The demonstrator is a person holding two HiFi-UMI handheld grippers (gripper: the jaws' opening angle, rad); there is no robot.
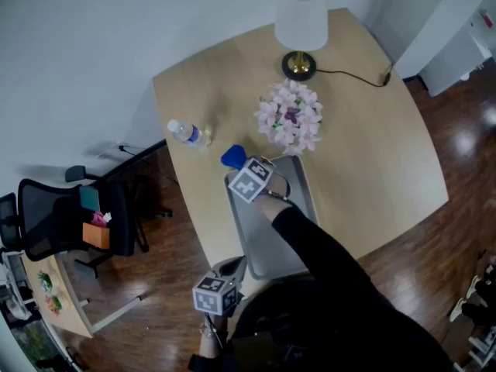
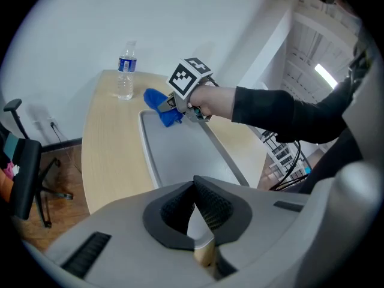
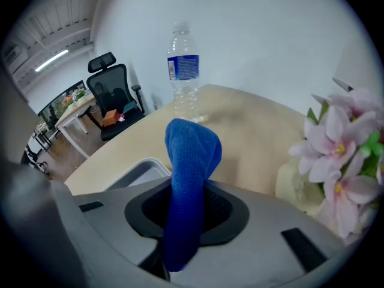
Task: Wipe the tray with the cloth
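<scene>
Right gripper view: the right gripper (image 3: 187,204) has its jaws closed narrowly on the blue cloth (image 3: 191,155). The cloth is pinched between the pads and stands up past the tips in a rounded fold. A corner of the grey tray (image 3: 141,171) lies just below and to the left of these jaws. A clear water bottle (image 3: 183,71) with a blue label stands upright straight beyond the tips, on the wooden table (image 3: 252,143). Pink flowers (image 3: 345,155) are to the right of the jaws, near them. A black office chair (image 3: 114,95) stands on the floor far off to the left.

Left gripper view: the left gripper (image 2: 194,203) has its jaws drawn together, with the pads meeting at the tips. A pale sliver of the tray's near rim sits between them, and the table edge shows beneath it. The tray's bare floor runs forward from these jaws. The right gripper and the cloth are at its far end, well apart from the left jaws. The cloth's free end hangs at the tray's far left corner; I cannot tell whether it touches the tray.

Head view: the left gripper sits at the tray's near left corner, and a white-shaded lamp (image 1: 301,25) stands at the table's far edge.
</scene>
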